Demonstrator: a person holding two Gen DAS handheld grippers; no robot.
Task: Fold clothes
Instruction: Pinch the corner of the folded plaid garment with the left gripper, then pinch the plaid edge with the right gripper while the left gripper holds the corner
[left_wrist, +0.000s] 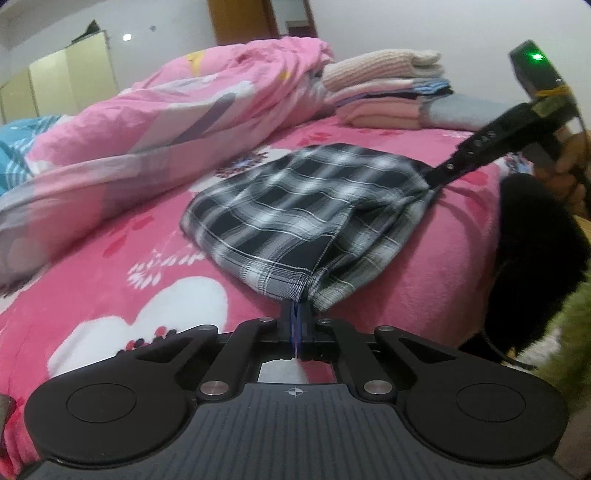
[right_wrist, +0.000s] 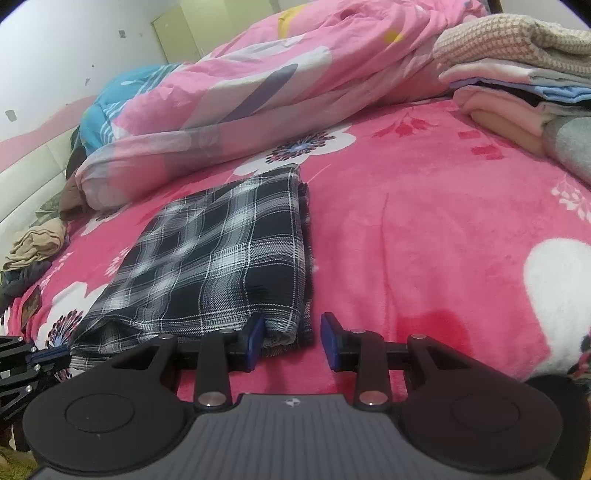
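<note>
A black-and-white plaid garment (left_wrist: 295, 206) (right_wrist: 214, 258) lies folded flat on the pink flowered blanket (left_wrist: 92, 280) (right_wrist: 424, 221). My left gripper (left_wrist: 298, 314) is shut on its near corner, which bunches up into the pads. The same gripper shows at the left edge of the right wrist view (right_wrist: 55, 352), clamped on that corner. My right gripper (right_wrist: 291, 339) stands open around the garment's other near corner: the left pad touches the cloth and the right pad stands apart from it. In the left wrist view the right gripper (left_wrist: 436, 177) rests at the garment's right corner.
A crumpled pink quilt (left_wrist: 166, 110) (right_wrist: 258, 81) lies behind the garment. A stack of folded clothes (left_wrist: 388, 85) (right_wrist: 517, 74) sits at the back right. Loose beige and dark clothes (right_wrist: 37, 247) lie at the left. A hand (left_wrist: 569, 162) and dark fuzzy sleeve (left_wrist: 535, 258) are at the bed's right edge.
</note>
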